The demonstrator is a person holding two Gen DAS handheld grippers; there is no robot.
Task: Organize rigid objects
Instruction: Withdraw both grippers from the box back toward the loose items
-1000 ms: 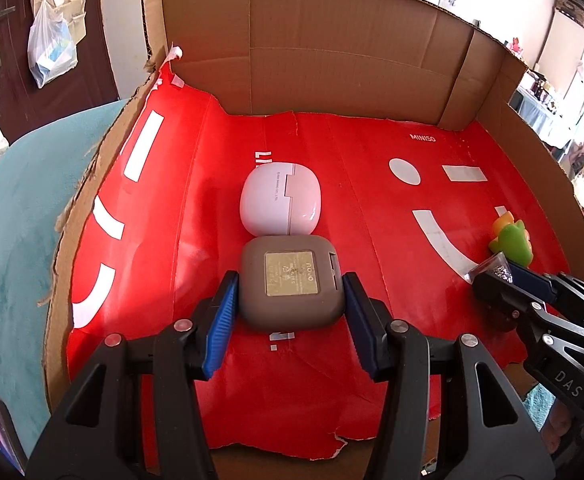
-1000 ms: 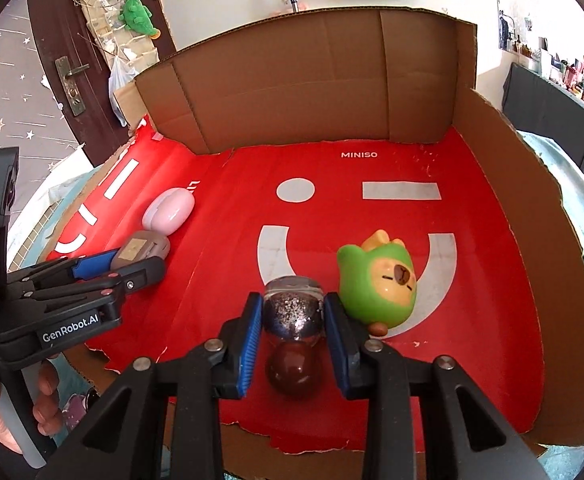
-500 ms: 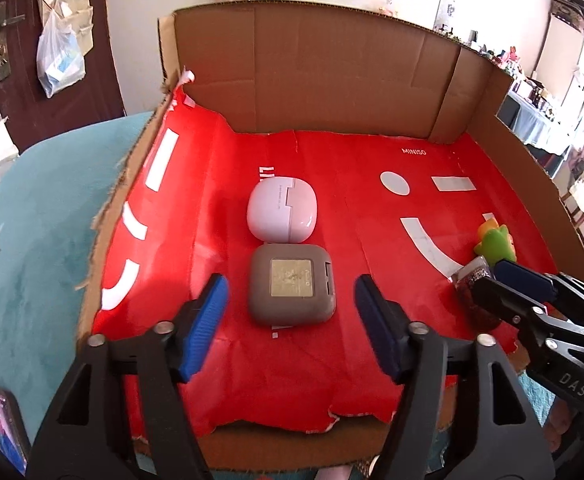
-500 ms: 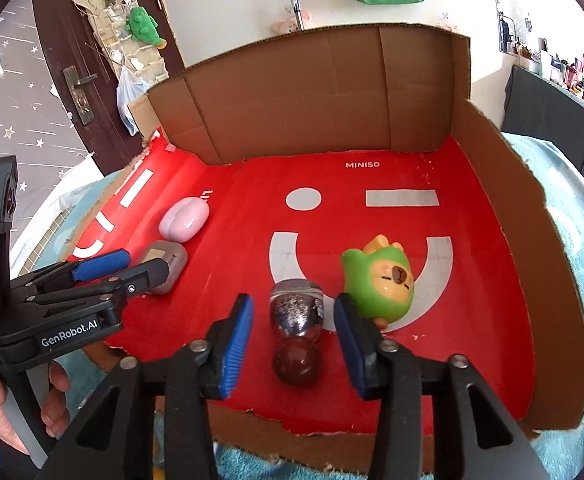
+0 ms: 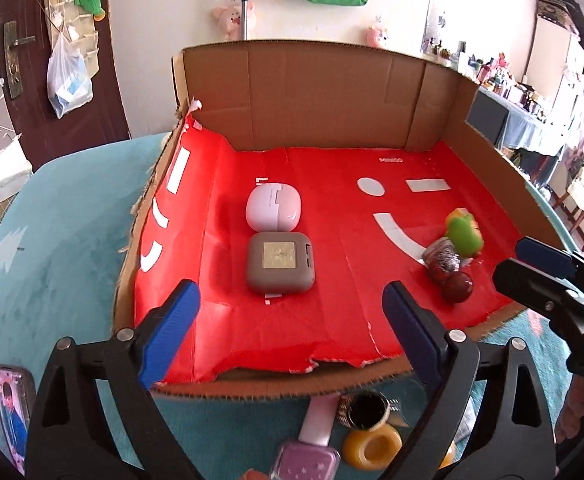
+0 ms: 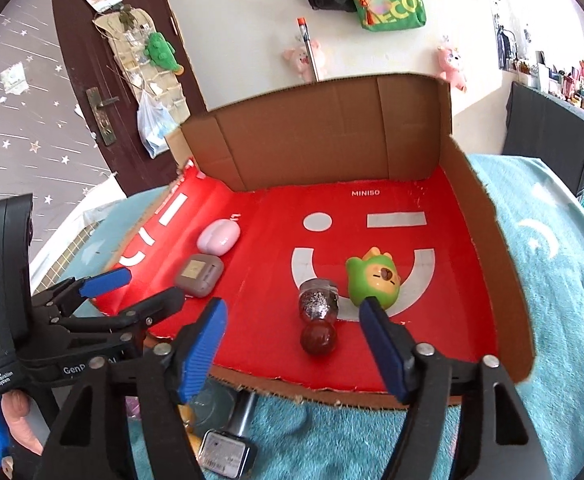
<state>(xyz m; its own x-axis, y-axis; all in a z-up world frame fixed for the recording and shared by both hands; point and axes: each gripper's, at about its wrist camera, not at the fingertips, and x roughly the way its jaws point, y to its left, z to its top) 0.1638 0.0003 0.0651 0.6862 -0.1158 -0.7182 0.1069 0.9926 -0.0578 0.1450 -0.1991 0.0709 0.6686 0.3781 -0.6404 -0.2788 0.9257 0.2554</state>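
A cardboard tray (image 5: 323, 92) with a red floor holds a taupe square case (image 5: 280, 263) and a pale pink case (image 5: 274, 212) just behind it. At the right lie a glitter bottle with a dark red round cap (image 6: 319, 312) and a green toy figure (image 6: 373, 282) beside it. My left gripper (image 5: 290, 322) hangs back over the tray's near edge, its jaws opening, nothing between them. My right gripper (image 6: 293, 338) is drawn back from the bottle, its jaws opening and clear of it. Each gripper shows in the other's view: right gripper (image 5: 551, 276), left gripper (image 6: 132, 292).
The tray sits on a teal cloth (image 6: 563, 280). Near me, outside the tray, lie a pink nail-polish bottle (image 5: 311, 448), a yellow ring (image 5: 371, 446), a dark round lid (image 5: 365, 410) and a grey bottle (image 6: 228, 440). A phone (image 5: 10, 416) lies at the left. A hand (image 6: 20, 424) holds the left gripper.
Both grippers let go, the left of the taupe case and the right of the glitter bottle. Both spread wide and pulled back and up; things outside the tray's near edge came into view.
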